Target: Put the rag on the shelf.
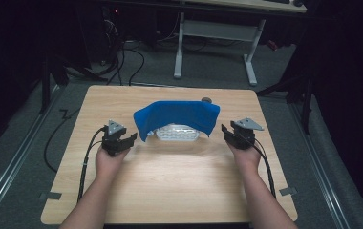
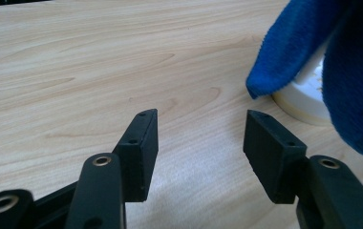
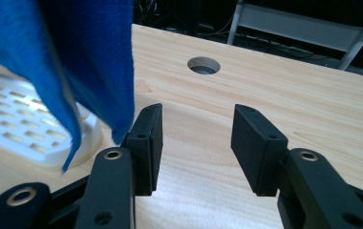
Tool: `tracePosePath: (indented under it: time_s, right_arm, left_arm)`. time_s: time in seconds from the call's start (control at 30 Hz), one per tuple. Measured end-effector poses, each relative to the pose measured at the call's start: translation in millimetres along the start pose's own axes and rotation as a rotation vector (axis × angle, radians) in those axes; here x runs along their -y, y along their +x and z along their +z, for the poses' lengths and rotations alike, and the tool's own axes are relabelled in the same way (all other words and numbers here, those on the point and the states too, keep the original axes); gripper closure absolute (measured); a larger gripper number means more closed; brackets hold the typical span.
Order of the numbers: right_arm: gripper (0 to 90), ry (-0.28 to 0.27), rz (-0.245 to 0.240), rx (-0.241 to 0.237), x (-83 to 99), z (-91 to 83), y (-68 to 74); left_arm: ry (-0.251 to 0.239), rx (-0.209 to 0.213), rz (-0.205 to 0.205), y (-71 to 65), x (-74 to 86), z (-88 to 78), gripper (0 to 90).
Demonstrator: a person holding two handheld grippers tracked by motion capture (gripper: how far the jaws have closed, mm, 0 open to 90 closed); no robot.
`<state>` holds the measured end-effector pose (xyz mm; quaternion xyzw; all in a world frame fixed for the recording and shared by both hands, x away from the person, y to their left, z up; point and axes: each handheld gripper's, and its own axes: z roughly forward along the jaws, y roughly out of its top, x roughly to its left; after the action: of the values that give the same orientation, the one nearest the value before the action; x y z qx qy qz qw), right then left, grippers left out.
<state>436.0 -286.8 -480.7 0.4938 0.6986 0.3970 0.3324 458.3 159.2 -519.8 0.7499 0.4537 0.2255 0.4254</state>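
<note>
Left gripper (image 1: 133, 137) jaws spread, nothing between them; right gripper (image 1: 224, 130) same, spread and empty; both low over the table (image 1: 170, 186). Blue cloth (image 1: 177, 117) sits between the 2, draped over a white slotted tray (image 1: 178, 133); long axis runs left-right, 1 hanging end toward each gripper. Right jaw tips look just beside the cloth's edge, left slightly farther; my guess: each takes its own end.

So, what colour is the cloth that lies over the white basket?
Blue. The cloth shows best in the high view, draped over the white slotted basket.
</note>
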Motion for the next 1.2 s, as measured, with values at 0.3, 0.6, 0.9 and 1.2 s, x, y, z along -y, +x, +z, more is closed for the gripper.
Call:
tracePosePath:
  time_s: [0.3,0.6,0.9,1.2]
  right_arm:
    - [48.6,-0.023,-0.056,-0.007,12.0,-24.8,11.8]
    - [45.5,-0.033,-0.073,-0.024,32.4,-53.3,25.1]
    - [37.6,-0.018,-0.079,-0.103,63.1,-90.8,53.3]
    - [38.4,0.024,-0.171,-0.179,82.8,-105.7,92.1]
  left_arm:
    - [0.010,0.005,0.027,-12.7,9.5,-18.7,43.4]
    - [0.014,0.044,0.024,-36.9,31.6,-46.0,42.2]
    - [0.042,0.172,0.060,-98.0,59.2,-73.0,40.8]
    - [0.092,0.235,0.269,-152.1,63.2,-71.3,39.9]
